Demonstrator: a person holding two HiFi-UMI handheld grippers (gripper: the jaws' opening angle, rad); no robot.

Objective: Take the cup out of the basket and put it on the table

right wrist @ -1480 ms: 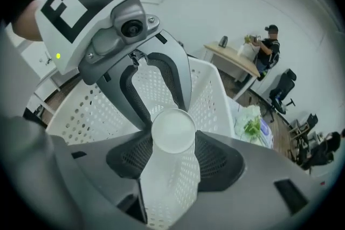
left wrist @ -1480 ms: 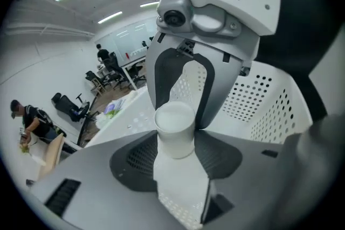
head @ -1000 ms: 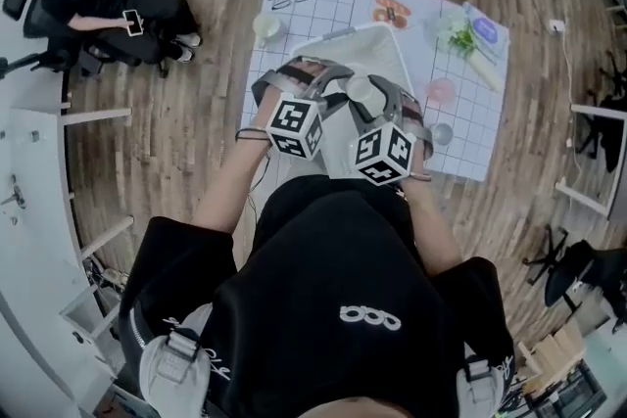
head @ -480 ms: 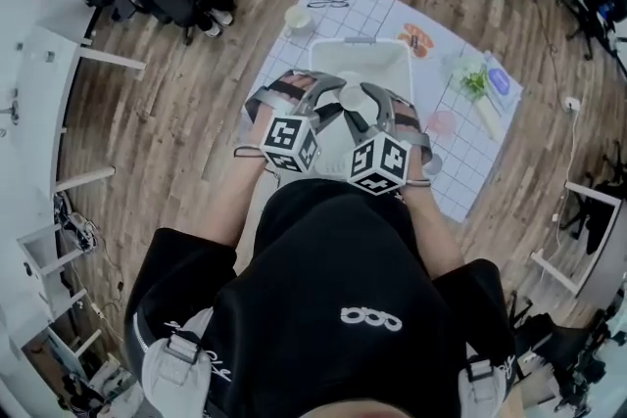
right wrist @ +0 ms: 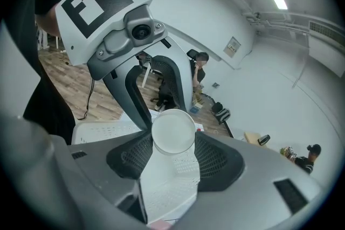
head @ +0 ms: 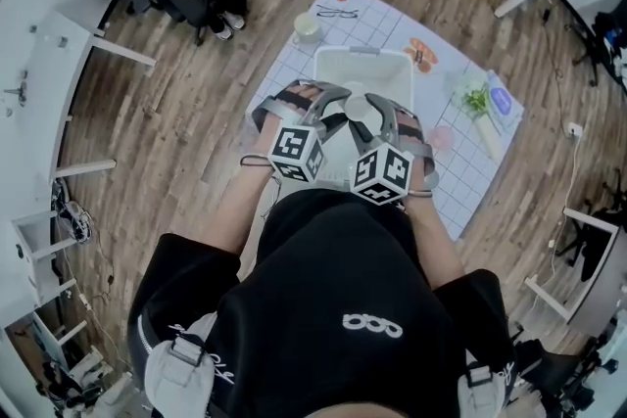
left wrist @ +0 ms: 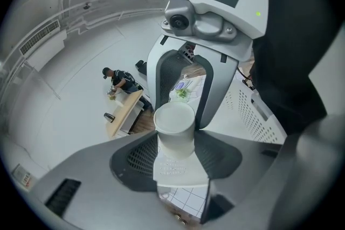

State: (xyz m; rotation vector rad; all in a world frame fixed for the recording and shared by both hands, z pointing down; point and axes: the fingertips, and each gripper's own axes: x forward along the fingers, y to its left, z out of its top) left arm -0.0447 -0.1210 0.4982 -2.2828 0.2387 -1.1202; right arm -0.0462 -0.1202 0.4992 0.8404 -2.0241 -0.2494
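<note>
Since a second ago the basket [head: 400, 66] has drifted toward 12 o'clock. Head view: left gripper [head: 333, 106] and right gripper [head: 385, 113], angled down, meet at the cup [head: 361, 108] over its 6 o'clock edge. Left gripper view: fingers [left wrist: 135, 156] apparently clamp the cup; right gripper view: same.

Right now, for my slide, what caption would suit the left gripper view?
Left gripper and right gripper together clamp one white cup above the perforated white basket.

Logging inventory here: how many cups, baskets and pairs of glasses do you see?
Cups: 2, the held cup and the far cup
Baskets: 1, the white basket
Glasses: 1, the dark-framed glasses
Total: 4
</note>
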